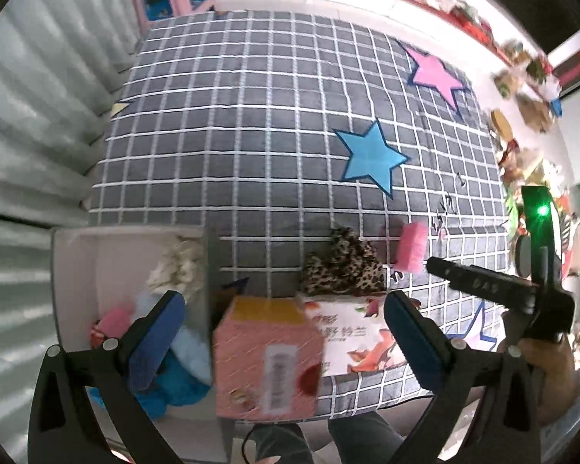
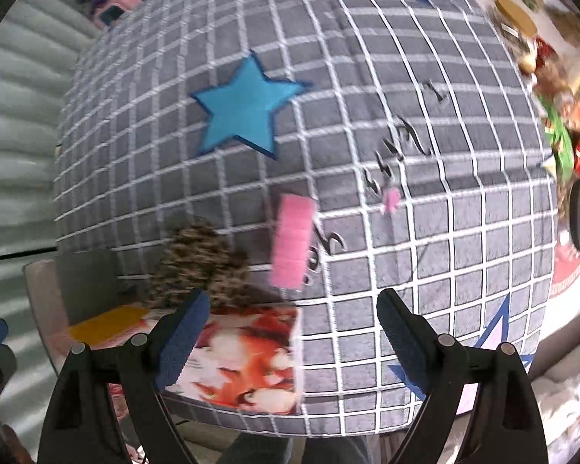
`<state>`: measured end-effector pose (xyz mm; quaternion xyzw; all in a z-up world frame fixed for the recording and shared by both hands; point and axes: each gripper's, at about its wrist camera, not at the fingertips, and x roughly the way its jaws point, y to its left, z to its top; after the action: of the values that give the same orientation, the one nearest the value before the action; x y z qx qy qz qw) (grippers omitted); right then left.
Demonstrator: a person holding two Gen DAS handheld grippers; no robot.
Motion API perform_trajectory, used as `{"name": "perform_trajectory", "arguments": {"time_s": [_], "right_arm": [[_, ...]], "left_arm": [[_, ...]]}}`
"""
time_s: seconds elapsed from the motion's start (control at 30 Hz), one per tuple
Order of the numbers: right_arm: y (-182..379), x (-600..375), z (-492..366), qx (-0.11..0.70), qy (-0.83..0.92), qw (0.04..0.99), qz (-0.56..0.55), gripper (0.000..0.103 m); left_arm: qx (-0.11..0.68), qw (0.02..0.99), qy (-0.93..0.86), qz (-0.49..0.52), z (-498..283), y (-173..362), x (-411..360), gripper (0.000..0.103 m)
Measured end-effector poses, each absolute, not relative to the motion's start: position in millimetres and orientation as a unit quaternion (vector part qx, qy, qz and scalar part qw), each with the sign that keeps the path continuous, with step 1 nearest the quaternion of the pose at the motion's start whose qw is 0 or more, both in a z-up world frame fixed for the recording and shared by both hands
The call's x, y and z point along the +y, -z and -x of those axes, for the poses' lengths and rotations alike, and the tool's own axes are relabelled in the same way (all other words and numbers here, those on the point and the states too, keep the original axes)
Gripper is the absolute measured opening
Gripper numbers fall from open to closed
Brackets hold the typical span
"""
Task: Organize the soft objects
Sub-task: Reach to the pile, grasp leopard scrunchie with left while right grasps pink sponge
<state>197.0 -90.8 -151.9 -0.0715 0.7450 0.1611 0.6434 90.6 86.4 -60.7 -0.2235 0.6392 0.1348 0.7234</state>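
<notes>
Blurred leopard-print cloth (image 2: 201, 266), lower edge behind left hand-held gripper (image 1: 284, 342) box (image 1: 266, 355).

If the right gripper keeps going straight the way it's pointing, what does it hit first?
Probably the pink sponge, lying just ahead between the open right gripper fingers' line on the grid blanket; depth is unclear, so it might meet the blanket first.

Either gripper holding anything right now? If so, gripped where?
Nothing held. Left gripper is open, with the pink box lying between its fingers but not clamped. Right gripper is open over the mat.
</notes>
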Motion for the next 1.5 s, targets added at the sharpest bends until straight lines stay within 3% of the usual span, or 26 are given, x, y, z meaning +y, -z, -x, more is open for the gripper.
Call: {"name": "perform_trajectory", "arguments": {"time_s": [0.47,0.5,0.53,0.57,0.67,0.97,1.0,1.03,1.07,1.3,1.5], "right_arm": [[231,-76,-217,0.766,-0.172,0.616,0.057,0.086],[234,-77,-218,0.767,-0.175,0.615,0.055,0.079],[236,-78,-219,0.768,-0.179,0.612,0.052,0.054],[239,-81,-220,0.771,-0.183,0.608,0.049,0.037],[245,-99,-225,0.776,-0.184,0.602,0.041,0.030],[241,-216,-265,0.769,-0.115,0.628,0.002,0.034],[241,-227,-268,0.772,-0.108,0.626,0.000,0.041],[240,-234,-270,0.772,-0.100,0.628,0.002,0.068],[238,-241,-270,0.768,-0.094,0.633,0.007,0.085],[236,-234,-266,0.747,-0.101,0.655,0.053,0.086],[262,-225,-264,0.759,-0.080,0.645,0.022,0.086]], "left_arm": [[0.699,0.677,-0.157,0.169,-142,108,48,0.103],[0.702,0.673,-0.157,0.169,-145,112,45,0.103],[0.706,0.671,-0.156,0.166,-149,116,42,0.103],[0.709,0.669,-0.154,0.163,-153,120,38,0.103],[0.722,0.659,-0.148,0.153,-164,137,25,0.103],[0.770,0.599,-0.162,0.151,-182,200,4,0.103],[0.773,0.594,-0.163,0.152,-183,206,2,0.103],[0.776,0.590,-0.164,0.152,-183,211,1,0.103],[0.778,0.587,-0.165,0.153,-184,215,-1,0.103],[0.785,0.575,-0.171,0.157,-187,236,-7,0.103],[0.788,0.565,-0.175,0.168,-195,259,-17,0.103]]}}
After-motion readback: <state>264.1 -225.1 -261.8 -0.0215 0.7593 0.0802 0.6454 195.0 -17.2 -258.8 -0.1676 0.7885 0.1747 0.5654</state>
